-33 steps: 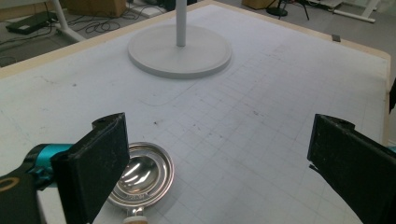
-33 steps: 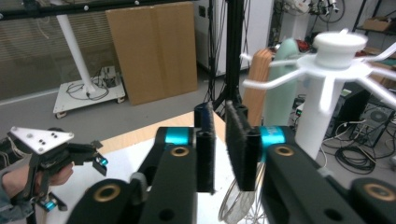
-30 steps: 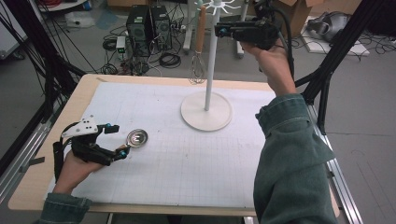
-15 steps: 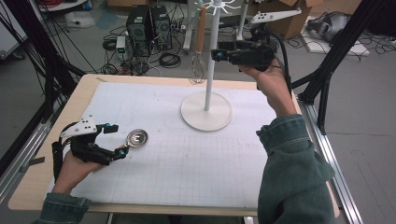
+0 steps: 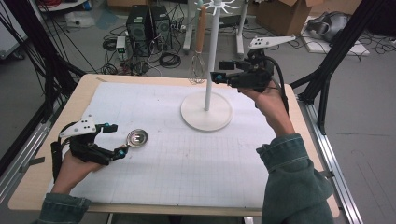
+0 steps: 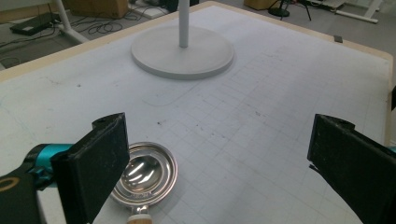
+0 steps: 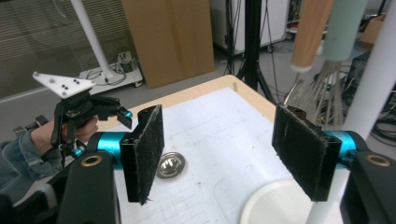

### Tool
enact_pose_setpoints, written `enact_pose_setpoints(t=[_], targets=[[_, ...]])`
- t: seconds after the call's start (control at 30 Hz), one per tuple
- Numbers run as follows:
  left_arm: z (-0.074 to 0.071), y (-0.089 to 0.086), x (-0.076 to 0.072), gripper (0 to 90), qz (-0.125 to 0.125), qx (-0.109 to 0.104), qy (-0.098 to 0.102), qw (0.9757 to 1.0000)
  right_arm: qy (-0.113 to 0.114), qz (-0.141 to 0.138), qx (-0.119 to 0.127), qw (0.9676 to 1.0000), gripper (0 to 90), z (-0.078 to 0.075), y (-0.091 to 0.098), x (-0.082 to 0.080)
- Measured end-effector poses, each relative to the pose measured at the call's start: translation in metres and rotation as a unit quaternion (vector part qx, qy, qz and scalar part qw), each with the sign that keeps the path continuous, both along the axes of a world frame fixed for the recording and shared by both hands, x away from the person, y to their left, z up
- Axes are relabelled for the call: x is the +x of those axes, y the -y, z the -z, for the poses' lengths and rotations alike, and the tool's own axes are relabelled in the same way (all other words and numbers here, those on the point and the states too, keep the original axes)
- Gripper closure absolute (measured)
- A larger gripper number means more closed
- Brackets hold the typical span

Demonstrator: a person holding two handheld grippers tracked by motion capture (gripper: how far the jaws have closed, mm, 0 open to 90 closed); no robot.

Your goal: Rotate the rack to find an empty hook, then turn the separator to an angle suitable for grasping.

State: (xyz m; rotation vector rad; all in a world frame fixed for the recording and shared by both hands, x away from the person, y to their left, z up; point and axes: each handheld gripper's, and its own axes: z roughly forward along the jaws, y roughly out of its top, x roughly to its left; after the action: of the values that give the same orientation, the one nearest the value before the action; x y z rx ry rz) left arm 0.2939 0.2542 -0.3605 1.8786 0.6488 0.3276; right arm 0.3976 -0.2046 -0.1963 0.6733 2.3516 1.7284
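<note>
Looked over everything and there's honestly no readable writing anywhere, no labels, brand names, numbers or signs. The white mat point(image 5: 187, 154) on the table just has a plain printed grid, no digits on it. The cardboard boxes point(image 5: 280, 14) on the floor past the table's far edge look blank from here, or too blurry to make anything out.

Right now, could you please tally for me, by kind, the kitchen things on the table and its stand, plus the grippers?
Whisk, hanging from the stand: 1
Metal strainer, on the mat: 1
White stand: 1
Grippers, left and right: 2
Total: 5
</note>
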Motion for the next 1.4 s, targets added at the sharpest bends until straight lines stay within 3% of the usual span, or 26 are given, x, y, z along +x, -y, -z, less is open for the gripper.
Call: enact_pose_setpoints(t=[0.4, 0.87, 1.17, 1.4], targets=[[-0.001, -0.001, 0.000, 6.2, 0.004, -0.001, -0.001, 1.0000, -0.016, -0.024, -0.002, 0.9996, 28.0, 0.038, -0.010, -0.017], [0.000, 0.003, -0.001, 9.6, 0.010, 0.006, -0.002, 0.9999, -0.028, -0.023, -0.001, 0.9994, 24.2, 0.074, -0.004, -0.036], [0.004, 0.000, 0.000, 22.2, -0.006, 0.012, 0.002, 0.9999, -0.032, -0.018, -0.016, 0.9992, 24.1, 0.099, 0.005, -0.056], [0.012, -0.003, 0.006, 30.3, -0.010, 0.039, -0.005, 0.9992, -0.035, -0.012, -0.014, 0.9992, 23.9, 0.115, 0.015, -0.067]])
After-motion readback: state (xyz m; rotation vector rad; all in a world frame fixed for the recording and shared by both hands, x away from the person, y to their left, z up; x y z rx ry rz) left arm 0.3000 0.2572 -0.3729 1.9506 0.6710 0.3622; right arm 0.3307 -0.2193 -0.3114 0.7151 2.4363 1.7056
